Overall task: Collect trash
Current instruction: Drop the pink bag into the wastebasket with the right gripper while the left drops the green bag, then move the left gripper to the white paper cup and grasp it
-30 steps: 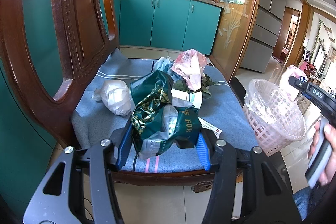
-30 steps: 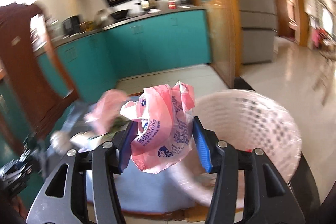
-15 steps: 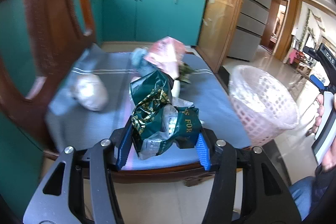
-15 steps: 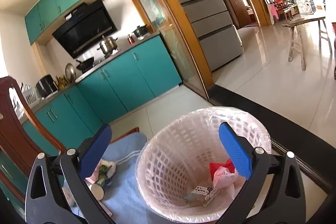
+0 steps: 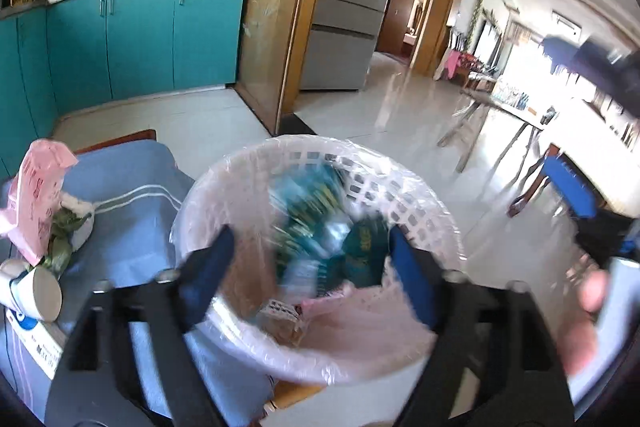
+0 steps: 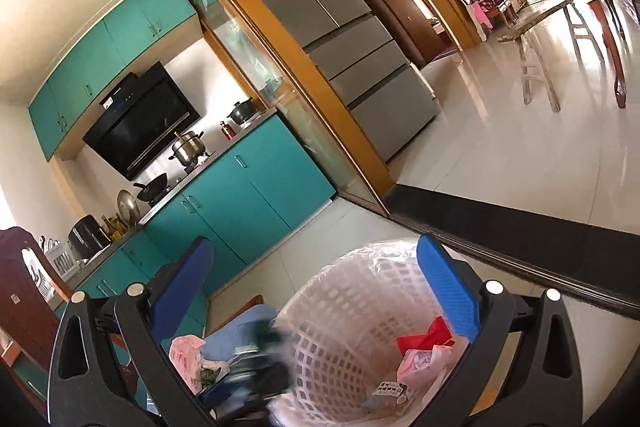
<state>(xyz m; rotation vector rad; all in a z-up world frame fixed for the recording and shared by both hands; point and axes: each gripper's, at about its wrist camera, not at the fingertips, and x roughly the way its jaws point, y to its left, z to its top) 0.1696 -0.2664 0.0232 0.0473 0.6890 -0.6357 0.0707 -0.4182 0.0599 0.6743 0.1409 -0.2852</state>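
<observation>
My left gripper point(image 5: 308, 267) is open over the white lattice basket point(image 5: 248, 167), lined with clear plastic. The green crumpled wrapper point(image 5: 320, 223) is blurred between the fingers, apart from both pads, inside the basket mouth. A pink bag point(image 5: 360, 311) and a small label lie in the basket. My right gripper point(image 6: 312, 287) is open and empty, above the basket point(image 6: 348, 315), which holds pink and red wrappers point(image 6: 424, 351). The left gripper point(image 6: 260, 347) shows blurred at the basket's left rim.
On the blue-covered chair seat point(image 5: 132, 195) lie a pink bag point(image 5: 36, 187), green leaves point(image 5: 64, 235), a paper cup point(image 5: 36, 291) and a white box point(image 5: 28, 339). Teal cabinets point(image 5: 140, 39) stand behind. A wooden table and stool point(image 5: 492, 123) stand to the right.
My left gripper swung right from the chair to over the basket and opened, releasing the green wrapper. My right gripper dropped the pink bag into the basket and has lifted up.
</observation>
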